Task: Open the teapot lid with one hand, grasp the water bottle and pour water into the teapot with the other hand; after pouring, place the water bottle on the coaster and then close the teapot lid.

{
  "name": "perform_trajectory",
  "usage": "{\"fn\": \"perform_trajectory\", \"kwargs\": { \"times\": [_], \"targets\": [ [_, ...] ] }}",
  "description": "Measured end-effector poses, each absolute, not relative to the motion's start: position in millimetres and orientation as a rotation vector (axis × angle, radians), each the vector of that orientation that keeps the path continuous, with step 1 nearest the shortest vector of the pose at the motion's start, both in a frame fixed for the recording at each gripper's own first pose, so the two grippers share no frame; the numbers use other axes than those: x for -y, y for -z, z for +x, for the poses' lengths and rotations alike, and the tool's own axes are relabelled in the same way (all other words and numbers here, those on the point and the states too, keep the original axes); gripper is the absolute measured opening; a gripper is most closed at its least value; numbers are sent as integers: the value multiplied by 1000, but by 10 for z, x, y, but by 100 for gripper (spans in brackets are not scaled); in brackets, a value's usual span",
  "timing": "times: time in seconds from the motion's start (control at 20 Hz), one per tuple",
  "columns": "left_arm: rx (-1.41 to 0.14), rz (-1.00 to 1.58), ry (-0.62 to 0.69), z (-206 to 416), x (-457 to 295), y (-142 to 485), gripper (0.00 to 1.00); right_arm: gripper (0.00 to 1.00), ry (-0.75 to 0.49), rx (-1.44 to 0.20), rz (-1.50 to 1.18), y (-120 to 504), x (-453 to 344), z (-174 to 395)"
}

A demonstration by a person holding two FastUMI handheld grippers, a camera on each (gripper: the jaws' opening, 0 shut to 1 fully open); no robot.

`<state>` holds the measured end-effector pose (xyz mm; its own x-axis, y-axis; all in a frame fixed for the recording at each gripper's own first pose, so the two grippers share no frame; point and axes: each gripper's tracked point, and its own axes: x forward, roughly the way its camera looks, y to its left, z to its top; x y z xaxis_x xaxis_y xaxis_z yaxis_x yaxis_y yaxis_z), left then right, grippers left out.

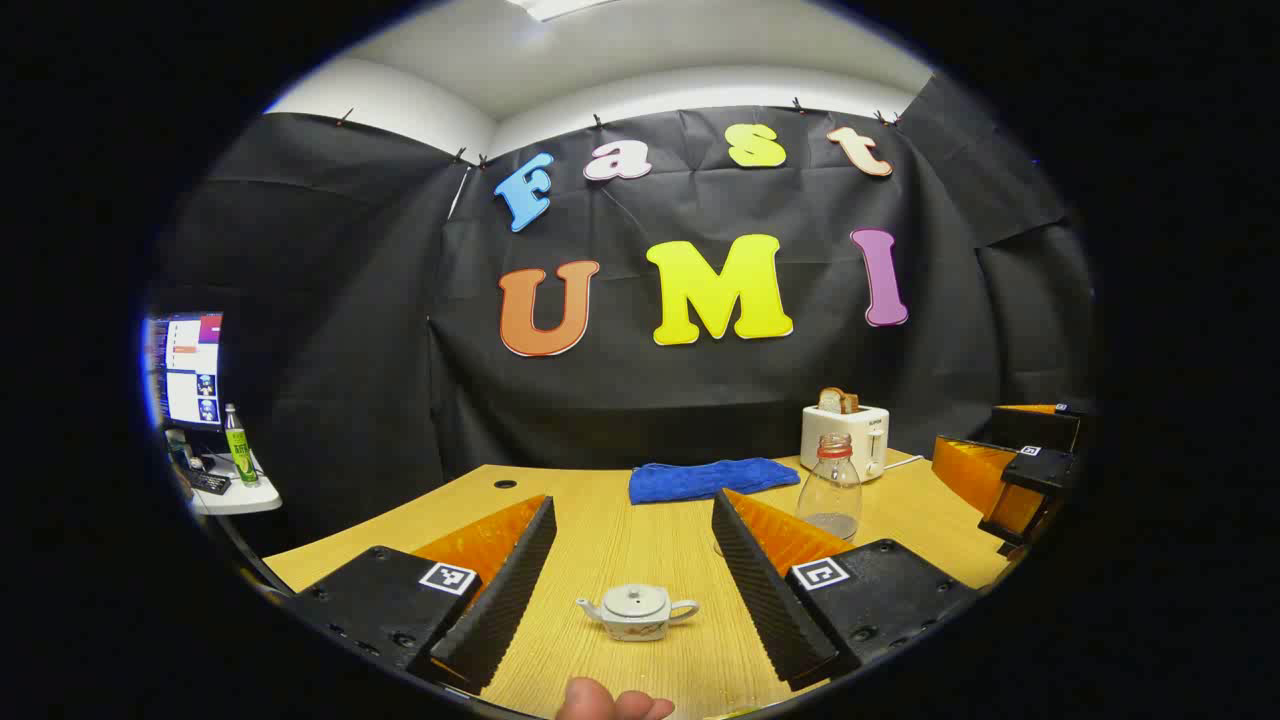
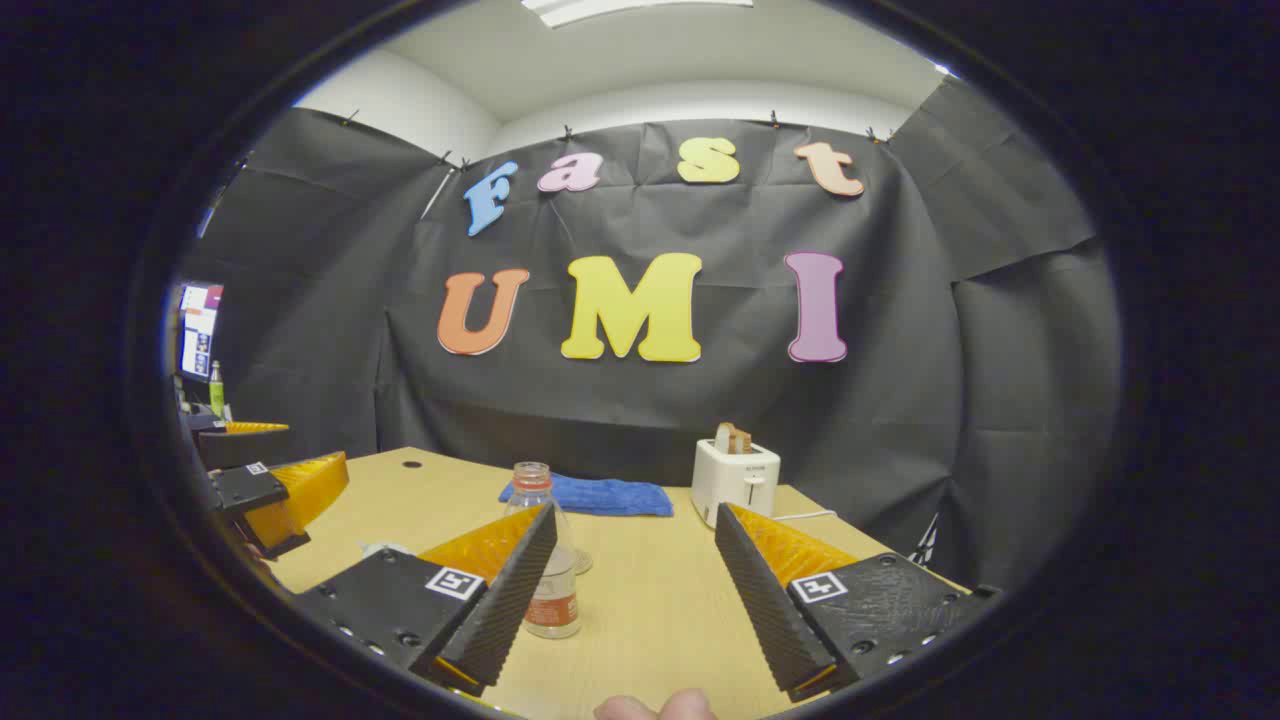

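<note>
We see both ribbed grippers spread wide: the left gripper (image 1: 634,520) frames a squat glazed teapot (image 1: 638,611). The right gripper (image 2: 636,530) nears a clear plastic water bottle (image 2: 545,555) on the wood-grain table (image 2: 650,590).

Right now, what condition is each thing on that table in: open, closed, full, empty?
teapot: upright, lid on.
water bottle: upright, uncapped, a little water at the bottom.
toaster: bread sticking up from its slots.
blue towel: lying crumpled.
left gripper: open, holding nothing.
right gripper: open, holding nothing.
</note>
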<state>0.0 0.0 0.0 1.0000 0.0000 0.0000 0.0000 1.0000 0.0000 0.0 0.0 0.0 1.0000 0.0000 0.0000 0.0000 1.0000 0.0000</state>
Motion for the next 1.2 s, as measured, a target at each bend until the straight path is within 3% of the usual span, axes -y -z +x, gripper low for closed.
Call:
{"fn": "perform_trajectory", "kwargs": {
  "times": [1.2],
  "targets": [
    [-57,24,35,22,-69,241,99,99,2,-34,-11,192,8,30]
  ]
}}
